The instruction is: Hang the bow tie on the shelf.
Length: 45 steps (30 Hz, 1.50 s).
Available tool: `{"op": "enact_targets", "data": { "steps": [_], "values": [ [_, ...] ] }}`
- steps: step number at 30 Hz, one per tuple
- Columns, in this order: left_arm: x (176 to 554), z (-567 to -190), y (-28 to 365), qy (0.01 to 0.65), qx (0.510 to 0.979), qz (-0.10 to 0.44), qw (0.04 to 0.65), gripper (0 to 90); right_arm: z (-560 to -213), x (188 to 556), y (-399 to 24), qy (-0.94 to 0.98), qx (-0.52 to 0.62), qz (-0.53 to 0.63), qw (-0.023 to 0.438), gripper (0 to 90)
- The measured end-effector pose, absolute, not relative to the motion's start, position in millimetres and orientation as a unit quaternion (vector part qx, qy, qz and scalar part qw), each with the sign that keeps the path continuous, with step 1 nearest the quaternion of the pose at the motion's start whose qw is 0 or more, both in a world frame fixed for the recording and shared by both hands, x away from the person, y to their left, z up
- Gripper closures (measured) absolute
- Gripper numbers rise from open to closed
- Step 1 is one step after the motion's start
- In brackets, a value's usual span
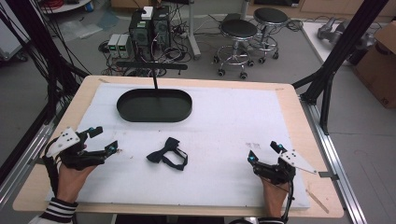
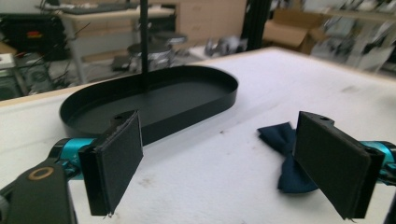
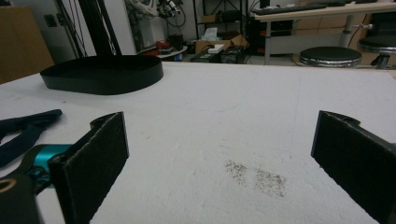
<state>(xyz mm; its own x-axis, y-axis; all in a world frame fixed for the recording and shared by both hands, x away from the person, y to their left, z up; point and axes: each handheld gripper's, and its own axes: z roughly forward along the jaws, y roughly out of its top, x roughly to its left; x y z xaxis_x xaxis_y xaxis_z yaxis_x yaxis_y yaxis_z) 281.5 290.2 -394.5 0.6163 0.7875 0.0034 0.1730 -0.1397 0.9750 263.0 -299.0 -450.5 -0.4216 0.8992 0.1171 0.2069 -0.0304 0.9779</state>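
Here the bow tie [image 1: 167,153] lies between both gaping tongs, untouched.

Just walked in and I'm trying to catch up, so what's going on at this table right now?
A person sits at a white-covered table with a two-jaw gripper in each hand. The left gripper and right gripper both rest low near the front edge, jaws open and holding nothing. Between them lies a dark bow tie, untouched. Farther back sits a black oval tray with nothing in it. Neither gripper has reached for the bow tie yet.
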Motion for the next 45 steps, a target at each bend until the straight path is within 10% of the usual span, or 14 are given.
{"op": "enact_targets", "data": {
  "steps": [45],
  "values": [
    [330.3,-383.9,156.6,0.297,0.880,0.123,0.350,24.6,-450.5,263.6,-299.1,0.626,0.441,0.566,0.305,2.9]
  ]
}}
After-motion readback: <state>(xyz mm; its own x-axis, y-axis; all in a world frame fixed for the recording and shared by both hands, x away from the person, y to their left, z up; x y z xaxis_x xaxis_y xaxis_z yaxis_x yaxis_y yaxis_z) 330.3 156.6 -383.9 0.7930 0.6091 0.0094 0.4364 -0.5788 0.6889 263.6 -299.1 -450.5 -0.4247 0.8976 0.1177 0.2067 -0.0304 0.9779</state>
